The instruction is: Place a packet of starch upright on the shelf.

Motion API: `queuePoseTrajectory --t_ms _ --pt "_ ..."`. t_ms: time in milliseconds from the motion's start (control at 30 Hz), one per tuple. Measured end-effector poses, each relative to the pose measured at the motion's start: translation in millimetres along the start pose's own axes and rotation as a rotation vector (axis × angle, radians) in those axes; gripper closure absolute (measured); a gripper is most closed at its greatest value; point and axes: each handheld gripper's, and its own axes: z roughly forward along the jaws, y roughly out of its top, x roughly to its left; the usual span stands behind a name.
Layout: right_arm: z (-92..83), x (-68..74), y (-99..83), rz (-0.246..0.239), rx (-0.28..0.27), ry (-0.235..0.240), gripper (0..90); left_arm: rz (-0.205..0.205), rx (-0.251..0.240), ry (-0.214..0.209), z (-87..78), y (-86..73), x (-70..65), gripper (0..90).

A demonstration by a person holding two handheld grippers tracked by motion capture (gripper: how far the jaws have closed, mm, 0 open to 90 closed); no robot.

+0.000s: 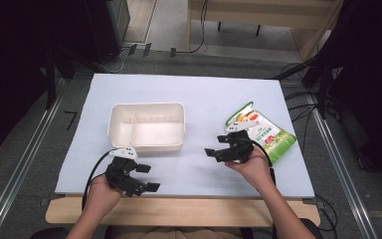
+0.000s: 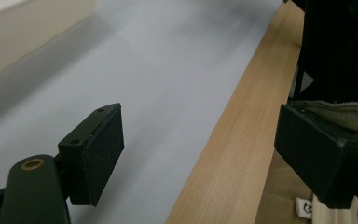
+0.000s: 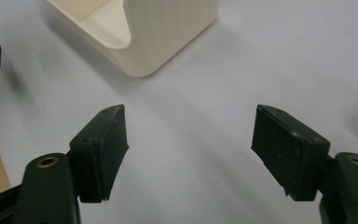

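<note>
A cream container (image 1: 146, 127) with two compartments stands on the white mat (image 1: 204, 99), left of centre. A green snack bag (image 1: 263, 133) lies flat at the right. My left gripper (image 1: 148, 178) hovers near the mat's front edge, just in front of the container, open and holding nothing. In the left gripper view its gripper (image 2: 200, 149) spans the mat and the table's wooden edge (image 2: 233, 140). My right gripper (image 1: 216, 146) sits beside the bag, pointing left, and is open. In the right gripper view its gripper (image 3: 189, 158) frames bare mat, with the container's corner (image 3: 158, 32) beyond.
The wooden table edge (image 1: 189, 209) runs along the front of the mat. Cables and dark stands (image 1: 323, 84) crowd the floor to the right. The container's wall (image 2: 28, 32) shows at the upper left of the left gripper view.
</note>
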Motion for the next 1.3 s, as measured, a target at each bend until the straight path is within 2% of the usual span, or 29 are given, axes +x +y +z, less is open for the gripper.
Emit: queuePoseTrajectory --t_ms 67,100,267,400,600,667,800,1033,1133,1300 --pt "-0.2 -0.9 -0.5 -0.006 0.003 -0.004 29.4 -0.005 -0.002 0.011 -0.8 -0.1 0.0 17.1" --pt "-0.2 -1.1 -0.7 -0.007 0.004 -0.005 30.0 0.012 0.009 0.034 -1.4 -0.2 -0.6 17.2" --pt "-0.3 -2.2 -1.0 -0.001 0.013 -0.007 32.8 0.033 0.011 0.069 -1.3 0.6 -3.4 17.2" --pt "-0.9 -4.3 -1.6 0.002 0.015 -0.01 34.6 0.043 0.005 0.077 -1.7 2.1 -3.1 17.2" --pt "-3.2 -9.3 -2.5 0.009 0.011 -0.016 38.3 0.033 0.003 0.07 -1.0 5.0 -2.6 17.3" --pt "-3.1 -10.7 -3.3 0.014 0.017 -0.02 40.1 0.026 0.0 0.054 -0.3 6.1 -2.7 17.3" --pt "-1.7 -13.1 -3.6 0.02 0.015 -0.017 42.1 0.043 0.002 0.04 0.9 8.6 -2.4 17.6" --pt "-3.8 -15.8 -5.9 0.03 0.025 -0.037 45.9 0.042 -0.016 0.045 0.8 10.9 -3.7 17.6" --pt "-6.6 -18.9 -4.9 0.049 0.007 -0.048 47.4 0.048 -0.014 0.05 -0.9 9.4 -3.6 17.6" --pt "-7.5 -16.4 -2.9 0.048 0.002 -0.047 47.5 0.052 -0.022 0.04 -3.7 9.8 -1.8 17.6"
